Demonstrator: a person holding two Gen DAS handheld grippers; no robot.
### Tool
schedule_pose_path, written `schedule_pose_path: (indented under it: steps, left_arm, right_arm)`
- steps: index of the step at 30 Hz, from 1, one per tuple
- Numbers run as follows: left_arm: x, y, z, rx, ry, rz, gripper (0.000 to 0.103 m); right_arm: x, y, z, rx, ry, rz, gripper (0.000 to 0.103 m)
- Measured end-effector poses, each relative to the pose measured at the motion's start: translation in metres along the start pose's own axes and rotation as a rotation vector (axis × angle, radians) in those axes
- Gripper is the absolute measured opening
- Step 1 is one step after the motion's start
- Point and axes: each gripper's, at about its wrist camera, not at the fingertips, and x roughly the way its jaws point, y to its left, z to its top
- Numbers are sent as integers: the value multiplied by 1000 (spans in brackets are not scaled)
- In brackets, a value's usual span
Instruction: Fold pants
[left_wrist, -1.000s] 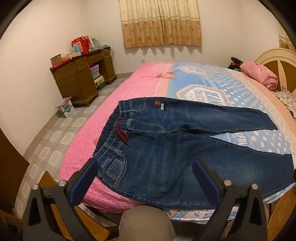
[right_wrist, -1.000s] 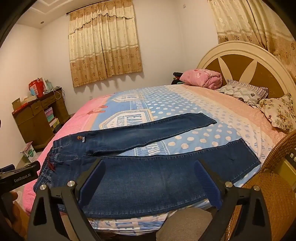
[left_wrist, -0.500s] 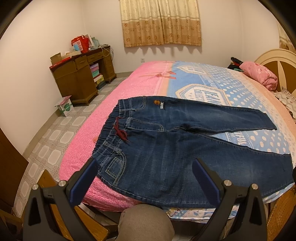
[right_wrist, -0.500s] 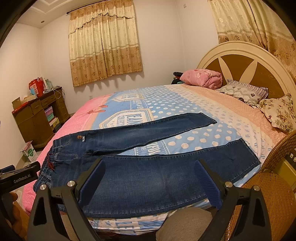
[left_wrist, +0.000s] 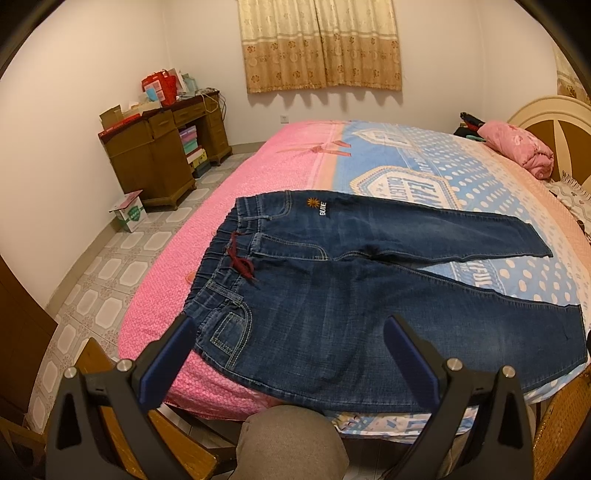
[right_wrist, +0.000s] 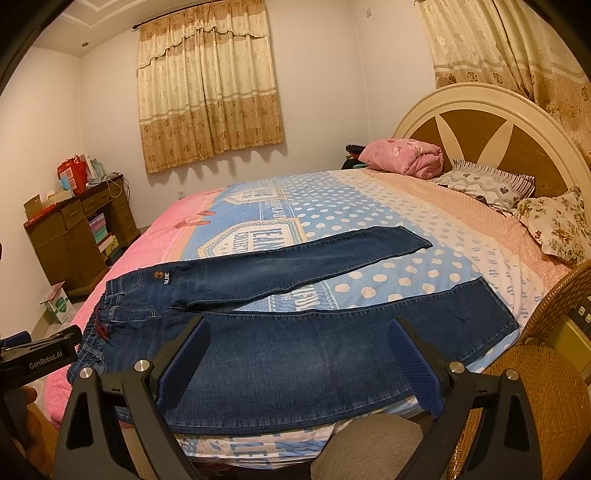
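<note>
Pants (left_wrist: 354, 295): dark denim, spread flat and front-up along the near edge of the bed (left_wrist: 221, 206), not yet folded.

Left wrist view. Waistband (left_wrist: 221, 266) placed toward the pink foot end of the bed, red drawstring (left_wrist: 242, 264) lying on it. Legs splayed in a V toward the headboard end; far leg (left_wrist: 443, 236) well apart from near leg (left_wrist: 480, 325) at the cuffs. Left gripper (left_wrist: 288, 332) held above the near hip pocket, jaws spread wide, nothing between them, no contact with the cloth visible.

Right wrist view. Near leg (right_wrist: 332, 350) run parallel to the near edge of the bed (right_wrist: 461, 229), its cuff (right_wrist: 495, 314) close to the wicker chair (right_wrist: 535, 369). Right gripper (right_wrist: 299, 336) poised over the thigh of that leg, jaws fully apart and empty. Left gripper (right_wrist: 40, 350) seen at the waistband end.

Handling, as judged: soft and limp, moderately heavy for cloth, not fragile, rough enough to grip without slipping. Thick seams, waistband and cuff hems judged the firmest holds. Recommended hold for a lengthwise fold: near waistband corner with the left, near cuff with the right, near leg laid over the far one.
</note>
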Motion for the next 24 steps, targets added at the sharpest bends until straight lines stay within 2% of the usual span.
schedule_pose_path:
  steps: [24]
  left_arm:
    - [0,0,-1,1,2,1,103]
  right_arm:
    - [-3,1,2,-7,-1,1,97]
